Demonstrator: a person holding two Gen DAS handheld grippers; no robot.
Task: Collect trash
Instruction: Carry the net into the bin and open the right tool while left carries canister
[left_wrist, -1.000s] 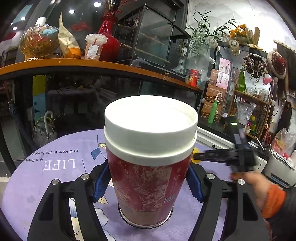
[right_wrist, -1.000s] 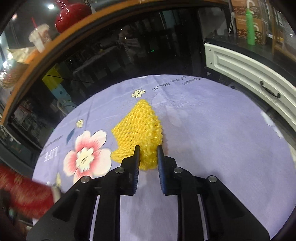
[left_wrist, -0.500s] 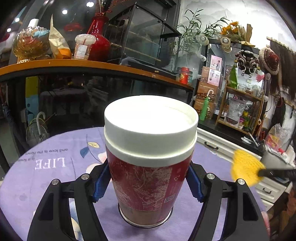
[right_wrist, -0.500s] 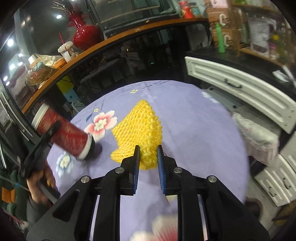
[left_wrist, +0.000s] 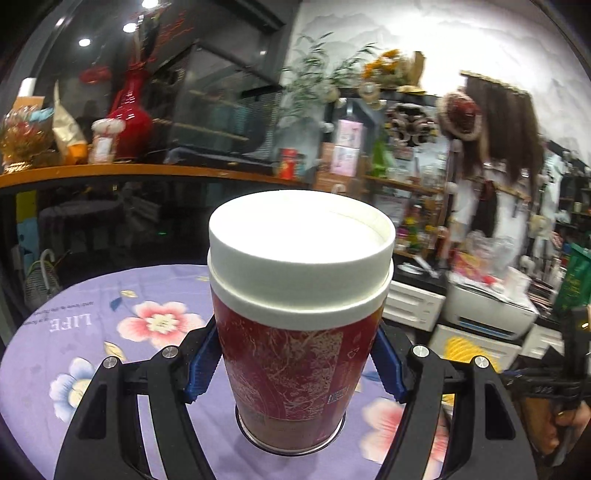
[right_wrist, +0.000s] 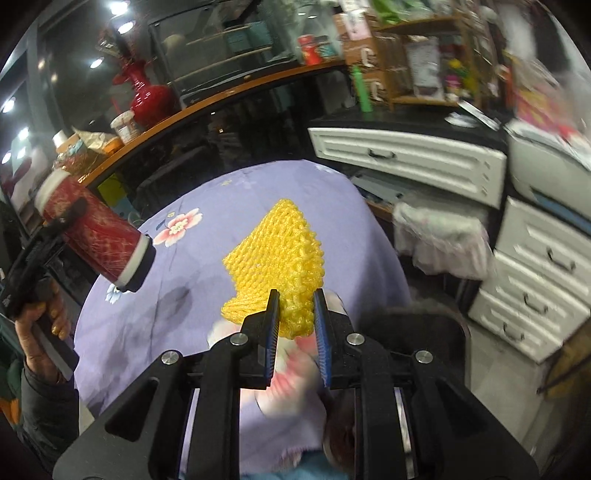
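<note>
The red cup (left_wrist: 295, 332) sits clamped in the left claw (left_wrist: 295, 362), lifted clear of the purple desk (left_wrist: 74, 332); the yellow foam net (right_wrist: 277, 254) is pinched in the right claw (right_wrist: 295, 314) beyond the desk's edge. Best to keep both grips firm (the net is squashy) while carrying. In the right view, the cup lies tilted.

You've carried the yellow foam net (right_wrist: 275, 254) off the desk (right_wrist: 207, 295) toward its right edge, and lifted the red cup (right_wrist: 94, 236) clear too; it now hangs tilted above the floral cloth.
</note>
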